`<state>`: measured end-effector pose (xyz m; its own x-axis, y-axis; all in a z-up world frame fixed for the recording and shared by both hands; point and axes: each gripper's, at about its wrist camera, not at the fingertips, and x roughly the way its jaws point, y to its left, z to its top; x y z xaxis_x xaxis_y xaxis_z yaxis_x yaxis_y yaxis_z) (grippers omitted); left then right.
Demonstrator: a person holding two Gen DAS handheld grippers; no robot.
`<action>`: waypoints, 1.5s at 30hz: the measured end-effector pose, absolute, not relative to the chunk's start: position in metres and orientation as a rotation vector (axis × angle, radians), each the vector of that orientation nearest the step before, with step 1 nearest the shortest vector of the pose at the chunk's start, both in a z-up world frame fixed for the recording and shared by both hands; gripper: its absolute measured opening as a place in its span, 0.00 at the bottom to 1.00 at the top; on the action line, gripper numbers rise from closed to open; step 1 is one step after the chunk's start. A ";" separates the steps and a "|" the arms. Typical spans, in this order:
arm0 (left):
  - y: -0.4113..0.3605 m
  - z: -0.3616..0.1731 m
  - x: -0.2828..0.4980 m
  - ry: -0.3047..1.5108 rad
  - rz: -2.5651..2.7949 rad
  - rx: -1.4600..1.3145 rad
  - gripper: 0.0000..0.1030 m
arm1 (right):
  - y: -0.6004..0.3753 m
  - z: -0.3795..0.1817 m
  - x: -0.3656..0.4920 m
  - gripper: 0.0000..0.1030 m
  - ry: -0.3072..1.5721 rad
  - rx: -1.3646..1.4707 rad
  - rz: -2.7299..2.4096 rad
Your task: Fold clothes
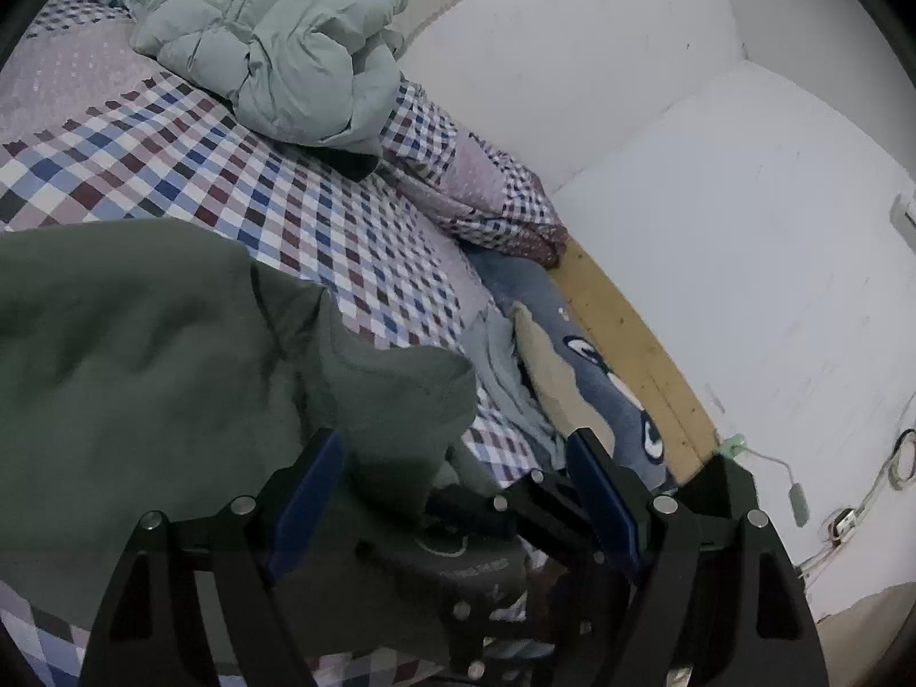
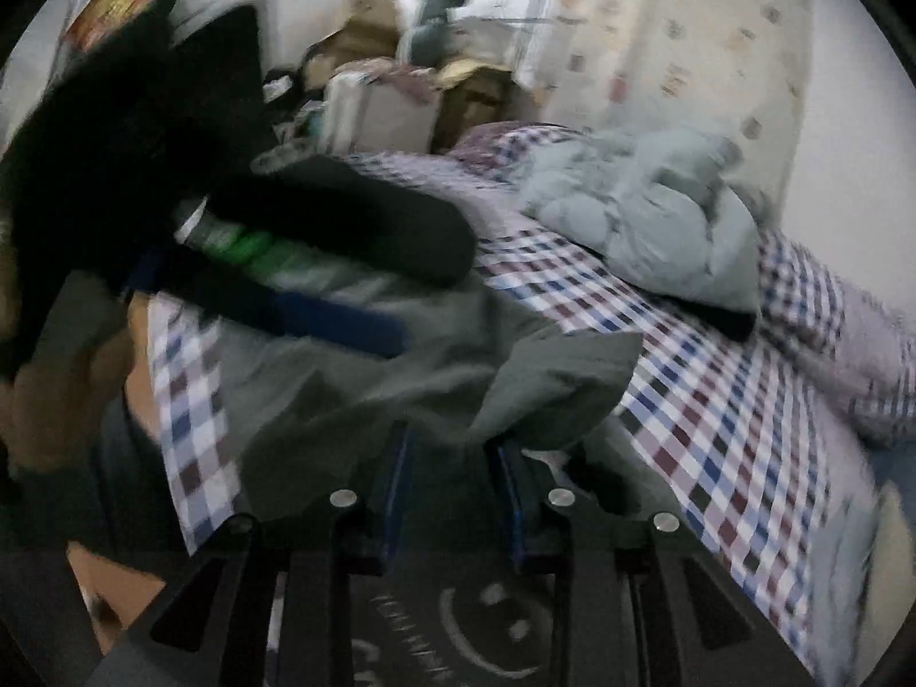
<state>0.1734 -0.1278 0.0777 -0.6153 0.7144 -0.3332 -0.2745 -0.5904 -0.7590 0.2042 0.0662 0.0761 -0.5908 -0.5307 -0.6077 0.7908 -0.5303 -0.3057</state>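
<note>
In the left wrist view, the left gripper (image 1: 458, 446) sits low over the bed (image 1: 189, 160) with its jaws spread wide; a corner of the green garment (image 1: 143, 343) lies between them, against the left pad, but nothing is pinched. The garment spreads to the left over the checked cover, rumpled and not yet folded. A pale jacket (image 1: 280, 46) is heaped further back, well apart, and a blue pillow (image 1: 607, 389) lies along the bed's right edge by the wall (image 1: 715, 200). In the right wrist view, which is smeared by motion, the right gripper (image 2: 452, 452) has its jaws narrowed, and a fold of the garment (image 2: 401, 366) bunches just at the tips; whether the pads actually press on the cloth I cannot tell, since the fabric hides the tips. The other gripper crosses the upper left of this view as a dark blur. The risks, as I judge them: if the right jaws hold only a thin edge, the cloth may slip out when lifted, and the fold would come out crooked. With the left jaws wide, that corner is loose and may drag or bunch if the right side pulls first. The two grippers work close together and could knock each other.
</note>
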 end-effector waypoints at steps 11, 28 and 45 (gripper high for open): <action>-0.132 0.072 0.184 -0.818 2.294 -0.967 0.81 | 0.027 0.042 0.256 0.30 1.181 0.377 -2.007; -0.162 0.047 0.173 -1.100 2.217 -1.023 0.65 | 0.028 0.050 0.279 0.31 1.139 0.361 -1.851; -0.175 0.032 0.171 -1.220 2.181 -1.087 0.15 | 0.111 0.088 0.158 0.45 0.622 0.704 -2.015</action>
<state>0.1709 -0.1752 0.0321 -0.6101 0.6654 -0.4302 0.0181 -0.5311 -0.8471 0.1583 0.1106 0.0880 -0.4461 -0.5780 -0.6834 0.8626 -0.4813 -0.1560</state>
